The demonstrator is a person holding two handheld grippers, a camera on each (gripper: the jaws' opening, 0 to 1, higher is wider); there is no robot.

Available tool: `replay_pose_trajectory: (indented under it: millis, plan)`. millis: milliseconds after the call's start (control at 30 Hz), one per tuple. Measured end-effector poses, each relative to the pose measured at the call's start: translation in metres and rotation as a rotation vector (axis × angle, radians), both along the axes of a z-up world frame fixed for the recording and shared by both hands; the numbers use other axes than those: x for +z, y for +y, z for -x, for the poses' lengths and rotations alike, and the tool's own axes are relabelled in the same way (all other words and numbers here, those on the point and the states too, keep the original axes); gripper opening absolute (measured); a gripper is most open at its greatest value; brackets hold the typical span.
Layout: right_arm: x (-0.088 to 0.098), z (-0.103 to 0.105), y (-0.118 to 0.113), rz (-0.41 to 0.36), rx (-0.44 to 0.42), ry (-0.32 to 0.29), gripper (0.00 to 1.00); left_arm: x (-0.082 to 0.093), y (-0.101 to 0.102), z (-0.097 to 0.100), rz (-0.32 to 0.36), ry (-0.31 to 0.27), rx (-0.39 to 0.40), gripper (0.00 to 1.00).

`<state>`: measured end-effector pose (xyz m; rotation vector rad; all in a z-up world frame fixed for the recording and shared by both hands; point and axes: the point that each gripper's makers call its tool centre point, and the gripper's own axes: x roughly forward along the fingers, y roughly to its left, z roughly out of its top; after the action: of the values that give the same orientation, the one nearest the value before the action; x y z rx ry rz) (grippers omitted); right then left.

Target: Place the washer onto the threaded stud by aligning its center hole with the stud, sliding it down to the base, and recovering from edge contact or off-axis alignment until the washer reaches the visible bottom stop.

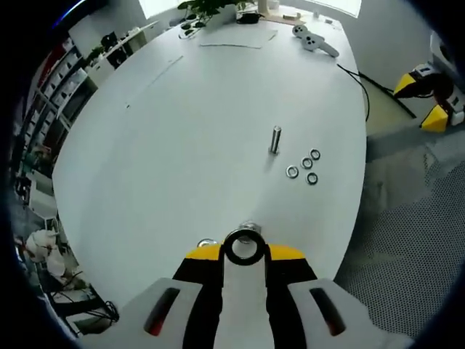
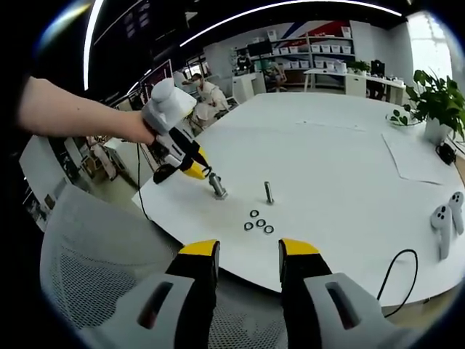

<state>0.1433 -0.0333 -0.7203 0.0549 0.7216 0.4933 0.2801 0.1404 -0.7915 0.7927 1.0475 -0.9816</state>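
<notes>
We see the threaded stud [image 1: 275, 139] standing upright right of centre on the white worktop [image 1: 182, 145], four loose washers [image 1: 304, 167] just lower right of it. Our left gripper [image 1: 243, 247] pinches a ring-shaped part, seemingly a washer, at bottom centre; our right gripper [image 2: 248, 254] hangs spread and empty off the worktop edge. We should carry it level over the stud, centre the hole, then lower.

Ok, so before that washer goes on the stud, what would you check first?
1. Washer gripped in left tool: ok, ring sits between shut jaws.
2. Stud upright on table: ok.
3. Washer hole over stud: not ok, stud stands apart, ahead.
4. Spare washers clear of stud: ok, four lie beside it, apart.
5. Right tool out of the way: ok, open, back off the table edge.
</notes>
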Motion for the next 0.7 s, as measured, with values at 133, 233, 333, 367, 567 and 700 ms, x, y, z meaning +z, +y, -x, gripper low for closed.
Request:
replay_pose_trajectory:
  millis: [133, 233, 333, 367, 567, 700]
  plan:
    - [0.001, -0.001, -0.001, -0.004, -0.006, -0.004, 0.35, -0.003, 0.0, -0.001, -0.019, 0.007, -0.014, 0.19]
    - [0.001, -0.001, -0.001, -0.006, -0.009, -0.005, 0.35, -0.006, -0.003, -0.002, -0.03, 0.005, -0.031, 0.19]
    - [0.002, -0.001, -0.001, -0.008, -0.009, -0.008, 0.35, -0.008, -0.005, -0.005, -0.033, 0.015, -0.03, 0.19]
    - [0.002, -0.001, -0.001, -0.008, -0.009, -0.008, 0.35, -0.007, -0.006, -0.003, -0.031, 0.016, -0.028, 0.19]
    - [0.002, -0.003, -0.003, -0.014, -0.024, -0.009, 0.35, -0.017, -0.009, -0.002, -0.068, 0.021, -0.071, 0.19]
    - [0.001, -0.002, -0.003, -0.012, -0.024, -0.005, 0.34, -0.016, -0.014, -0.009, -0.047, 0.022, -0.043, 0.19]
